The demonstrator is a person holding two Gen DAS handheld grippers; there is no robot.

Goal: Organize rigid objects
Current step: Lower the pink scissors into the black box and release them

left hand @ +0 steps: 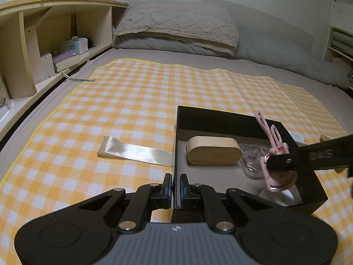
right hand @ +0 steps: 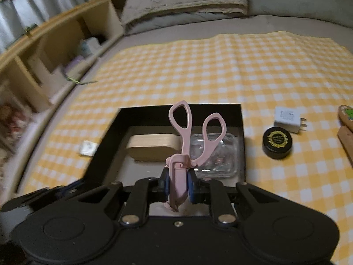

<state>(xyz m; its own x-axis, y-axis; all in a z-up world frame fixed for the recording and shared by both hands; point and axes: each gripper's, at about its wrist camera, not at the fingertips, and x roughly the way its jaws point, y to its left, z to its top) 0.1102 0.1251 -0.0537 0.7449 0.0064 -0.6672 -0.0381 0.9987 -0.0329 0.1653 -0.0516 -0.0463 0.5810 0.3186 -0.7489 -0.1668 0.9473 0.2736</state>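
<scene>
A black open box (left hand: 222, 117) (right hand: 110, 137) sits on the yellow checked cloth. It holds a wooden oval case (left hand: 213, 151) (right hand: 152, 148) and a clear plastic case (left hand: 253, 161) (right hand: 218, 156). My left gripper (left hand: 175, 190) is shut on the box's left wall. My right gripper (right hand: 178, 187) is shut on a pink eyelash curler (right hand: 187, 137), handles up, above the box's near part. The curler (left hand: 273, 154) and the right gripper also show in the left wrist view, over the box's right side.
A clear plastic sleeve (left hand: 134, 150) lies left of the box. A white charger (right hand: 289, 119), a black round jar (right hand: 278, 142) and wooden items (right hand: 346, 130) lie right of the box. A wooden shelf (left hand: 44, 44) runs along the left; pillows (left hand: 176, 26) lie behind.
</scene>
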